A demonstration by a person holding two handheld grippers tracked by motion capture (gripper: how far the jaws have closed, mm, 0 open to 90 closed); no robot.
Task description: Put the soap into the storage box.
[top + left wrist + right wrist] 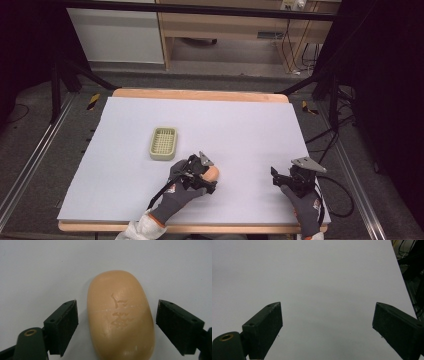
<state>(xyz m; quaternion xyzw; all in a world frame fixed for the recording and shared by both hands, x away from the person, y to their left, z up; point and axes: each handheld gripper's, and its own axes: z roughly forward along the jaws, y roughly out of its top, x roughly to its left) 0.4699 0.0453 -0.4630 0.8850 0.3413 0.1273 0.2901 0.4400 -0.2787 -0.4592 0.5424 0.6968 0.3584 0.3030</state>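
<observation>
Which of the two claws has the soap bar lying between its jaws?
The left claw: its open jaws stand either side of the orange soap bar, not touching it. The right claw is open over bare table.

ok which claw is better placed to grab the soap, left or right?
Left. The left claw is open with the soap lying between its jaws, a small gap on each side. The right claw is open over bare table, well off to the side of the soap.

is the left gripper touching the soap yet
Apart. The left gripper view shows the left gripper open around the soap, with white table visible between the bar and each jaw.
</observation>
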